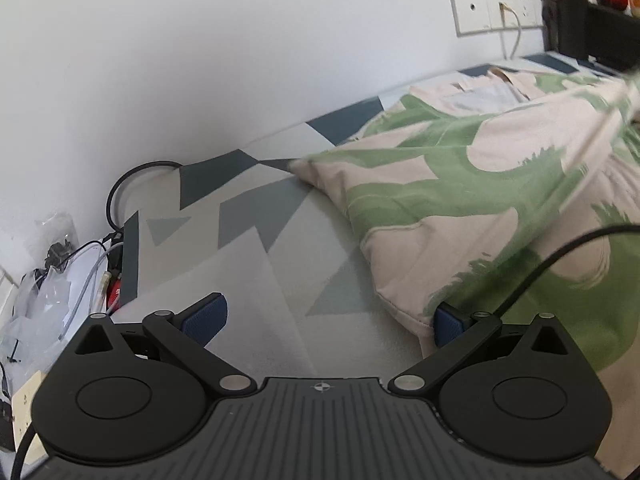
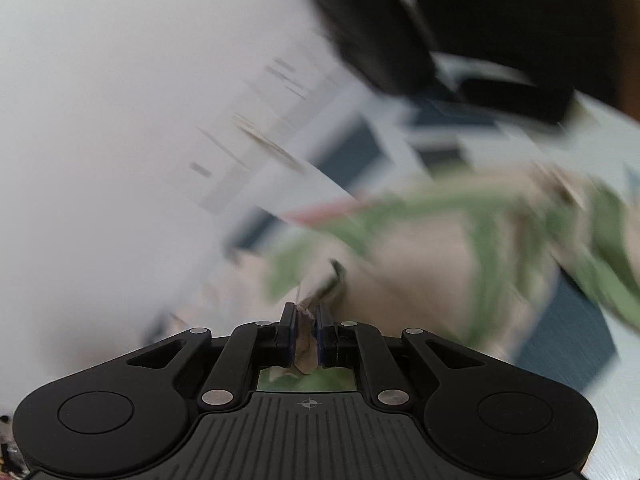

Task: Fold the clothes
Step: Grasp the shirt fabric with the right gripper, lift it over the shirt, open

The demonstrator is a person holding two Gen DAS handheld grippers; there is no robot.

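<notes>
A cream garment with green leaf print (image 1: 472, 200) lies on a bed sheet with grey and dark-blue geometric shapes (image 1: 248, 248). In the left wrist view my left gripper (image 1: 328, 320) stands wide open low over the sheet; its right pad (image 1: 448, 326) sits at the garment's near edge and the left pad (image 1: 206, 316) is over bare sheet. A raised fold of the fabric runs blurred across the upper right. In the right wrist view my right gripper (image 2: 306, 334) is shut on a pinch of the garment (image 2: 420, 280). That view is heavily blurred.
A white wall (image 1: 200, 60) borders the bed, with a socket panel (image 1: 494, 8) and a plugged cable. Cables and plastic bags (image 1: 60, 280) clutter the lower left beside the mattress. Dark objects (image 1: 592, 20) stand at the far right. A black cable (image 1: 560, 256) crosses the garment.
</notes>
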